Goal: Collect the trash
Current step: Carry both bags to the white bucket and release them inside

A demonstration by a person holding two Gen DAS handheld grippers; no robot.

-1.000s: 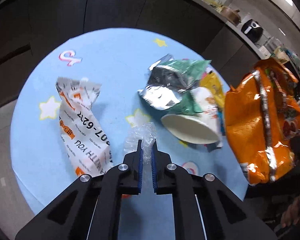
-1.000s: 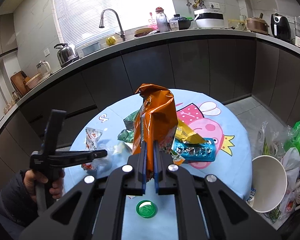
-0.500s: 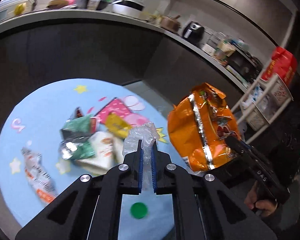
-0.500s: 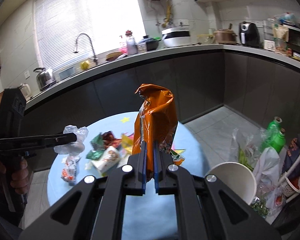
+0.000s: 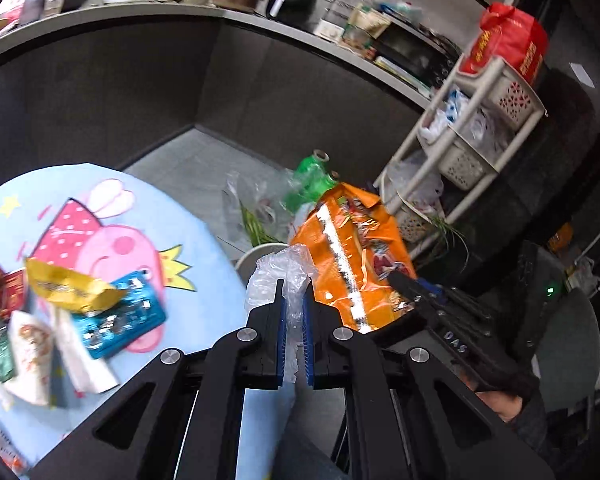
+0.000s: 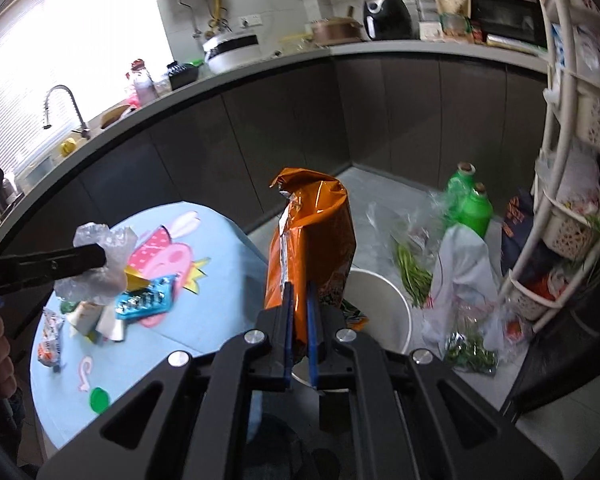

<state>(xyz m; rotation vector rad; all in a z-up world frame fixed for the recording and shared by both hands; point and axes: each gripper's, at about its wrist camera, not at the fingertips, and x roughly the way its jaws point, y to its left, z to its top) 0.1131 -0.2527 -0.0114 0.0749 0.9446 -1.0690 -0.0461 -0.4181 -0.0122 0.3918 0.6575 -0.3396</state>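
Left gripper [image 5: 294, 300] clamped on a crumpled wad of clear plastic film [image 5: 284, 276], jaws nearly together with the film bunched between the blue pads and puffing out past the tips. Seen from the right wrist, same wad [image 6: 100, 264] held in the air above the near edge of the round table [image 6: 204, 320], not touching it.

Right gripper [image 6: 298, 300] closed on the lower part of an orange snack bag [image 6: 312, 240], held upright with its torn, crumpled mouth on top. From the left wrist, bag [image 5: 352, 256] hanging just beside the plastic wad, off the table's edge, with the right tool's black body [image 5: 452, 328] under it.

White bin [image 6: 380, 304] on the floor right beside the table, directly behind and below the orange bag; only a sliver of its rim [image 5: 260, 250] visible from the left wrist.

Left on the table's blue cartoon cloth (pink pig print): a blue blister-style wrapper [image 5: 120, 320], a yellow wrapper [image 5: 64, 286] overlapping it, a white paper cup [image 5: 30, 360] on its side beside those, a green bottle cap [image 6: 99, 400] alone near the table's front edge.

On the floor beyond the bin: green bottles [image 6: 470, 204], loose plastic bags and green stalks [image 6: 412, 272]. White tiered rack [image 5: 472, 128] further from the table, against the dark cabinets.
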